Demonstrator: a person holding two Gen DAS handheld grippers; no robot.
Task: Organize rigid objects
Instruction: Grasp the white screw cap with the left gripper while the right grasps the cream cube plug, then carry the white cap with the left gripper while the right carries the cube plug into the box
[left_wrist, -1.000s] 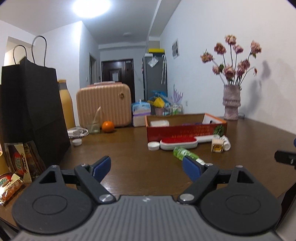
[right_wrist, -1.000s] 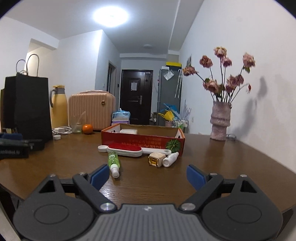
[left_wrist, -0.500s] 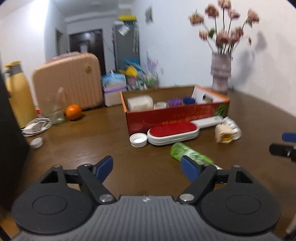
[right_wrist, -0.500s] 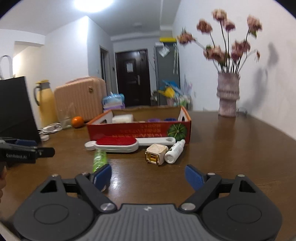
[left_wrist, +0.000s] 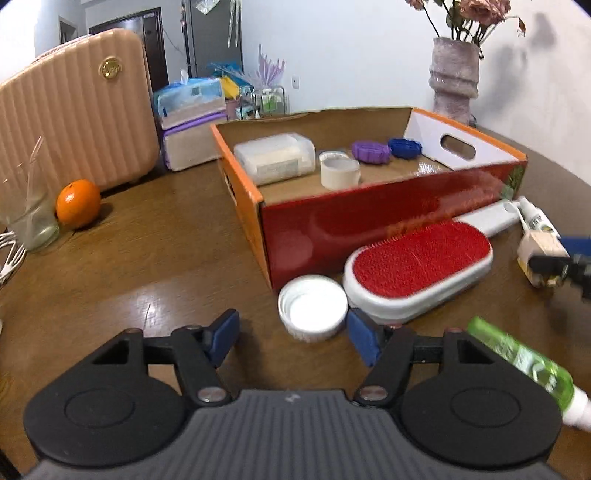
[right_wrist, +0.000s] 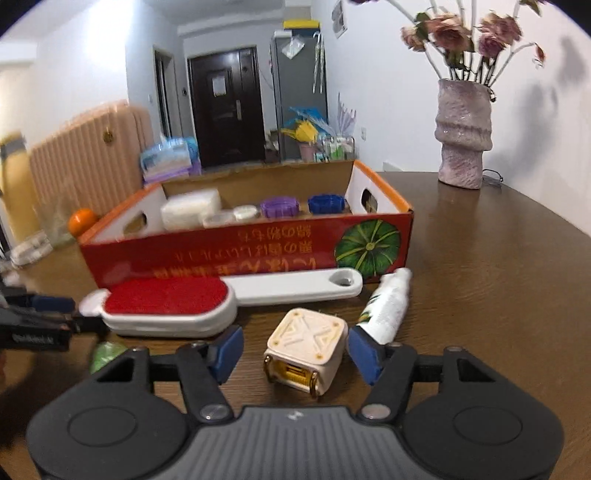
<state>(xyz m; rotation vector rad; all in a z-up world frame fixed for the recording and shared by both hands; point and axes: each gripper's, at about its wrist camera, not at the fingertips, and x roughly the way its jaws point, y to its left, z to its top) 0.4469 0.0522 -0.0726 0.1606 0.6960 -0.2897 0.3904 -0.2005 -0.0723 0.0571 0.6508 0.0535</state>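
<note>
Approach step: left gripper (left_wrist: 291, 338) closing toward the cap (left_wrist: 313, 307), right gripper (right_wrist: 294, 350) closing around the cube (right_wrist: 306, 347) (neither gripped, jaws half-narrowed). Next: seat, close, lift into box (right_wrist: 243, 254).

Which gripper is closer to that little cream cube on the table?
Right. The right gripper has the cream cube sitting between its open fingers, which have just been closing. The left gripper is off to the cube's left, at the white cap.
</note>
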